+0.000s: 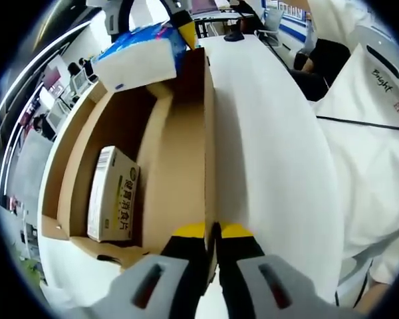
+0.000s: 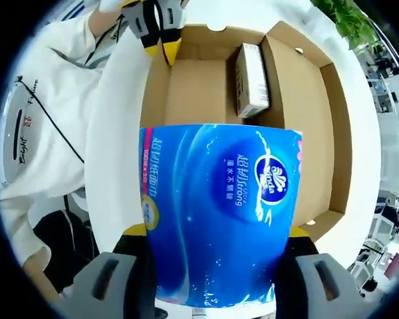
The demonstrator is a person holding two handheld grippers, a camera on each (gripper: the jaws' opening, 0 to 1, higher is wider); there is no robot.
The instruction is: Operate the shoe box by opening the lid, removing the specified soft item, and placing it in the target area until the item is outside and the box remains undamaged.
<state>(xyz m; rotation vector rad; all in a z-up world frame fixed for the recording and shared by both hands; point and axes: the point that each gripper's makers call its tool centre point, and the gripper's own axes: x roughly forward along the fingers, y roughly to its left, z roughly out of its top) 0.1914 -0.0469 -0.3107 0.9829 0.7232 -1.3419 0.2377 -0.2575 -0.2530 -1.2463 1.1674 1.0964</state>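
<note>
While the open brown cardboard shoe box (image 2: 319, 100) lies on the white table (image 1: 272, 133), the right gripper (image 2: 213, 239) is clamped on a soft blue plastic-wrapped pack of tissues (image 2: 219, 212), one yellow-tipped jaw pressed against each side of the pack. Held this way, the pack sits right in front of that gripper and above the near edge of the box, clear of the box floor. Beyond it, deeper inside the box, a small pale carton with printed lettering (image 2: 251, 78) lies against the inner wall.

At the far rim of the box in the right gripper view, the left gripper (image 2: 161, 30) pinches the cardboard side wall. From the left gripper view, the left gripper (image 1: 213, 232) has its two yellow-tipped jaws drawn nearly together on the upright edge of the box wall (image 1: 208, 133), which runs straight ahead of it. To its left, down inside the box, rests the small carton (image 1: 113, 194); further ahead and above the box's far end is the tissue pack (image 1: 143, 56). To the gripper's right stretches bare table, with a person's white sleeve (image 1: 372, 119) beyond.
</note>
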